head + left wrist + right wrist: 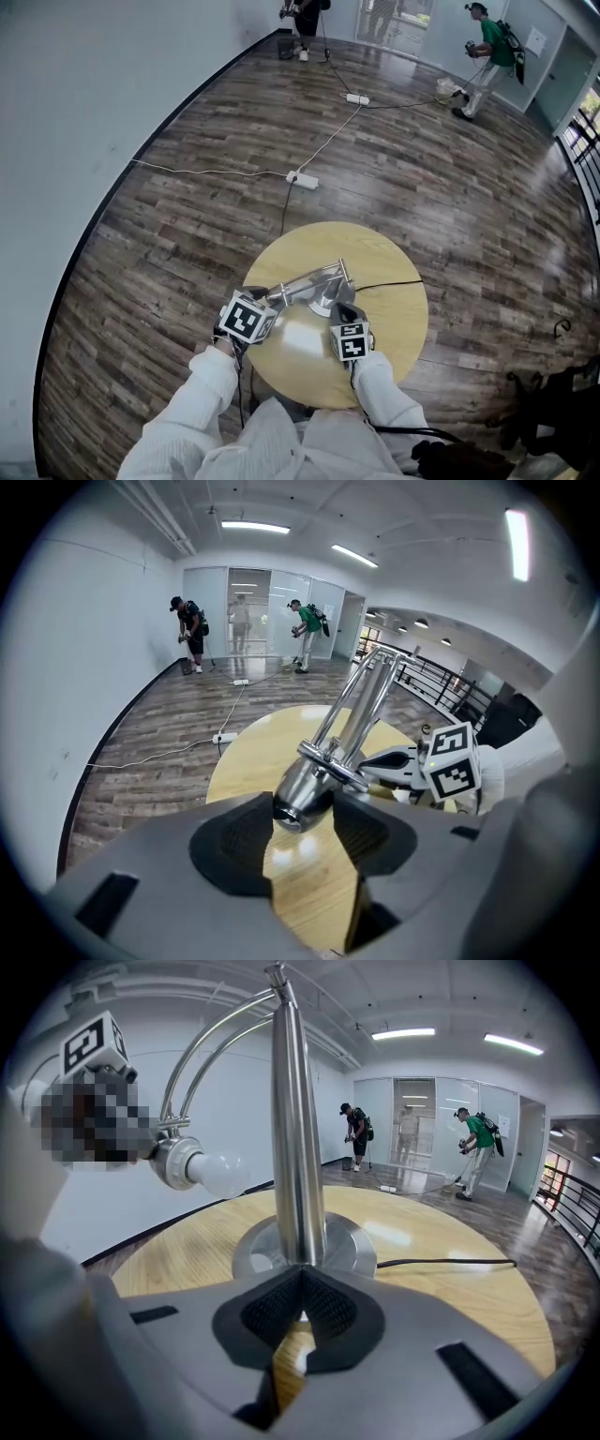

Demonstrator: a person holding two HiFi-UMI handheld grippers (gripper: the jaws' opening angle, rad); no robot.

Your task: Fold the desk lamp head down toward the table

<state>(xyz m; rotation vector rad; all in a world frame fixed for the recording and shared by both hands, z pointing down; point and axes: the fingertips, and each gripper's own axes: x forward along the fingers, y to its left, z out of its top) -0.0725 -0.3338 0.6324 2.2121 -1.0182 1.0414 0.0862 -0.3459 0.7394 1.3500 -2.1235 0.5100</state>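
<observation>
My left tongs (302, 806) are clenched on the lamp head (311, 782), which hangs beside the post (298, 1147), its bulb (217, 1171) clear above the table (450, 1297). My right tongs (300, 1283) are closed empty at the post's foot. I judge the fold partway, with the last lowering left.

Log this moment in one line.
left gripper: shut on lamp head | right gripper: jaws together at lamp stem | bulb: above table

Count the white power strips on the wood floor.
2. One power strip lies just beyond the round table; the other power strip sits farther off, near the back. A pale object by the person in green may be a third, too small to tell.
</observation>
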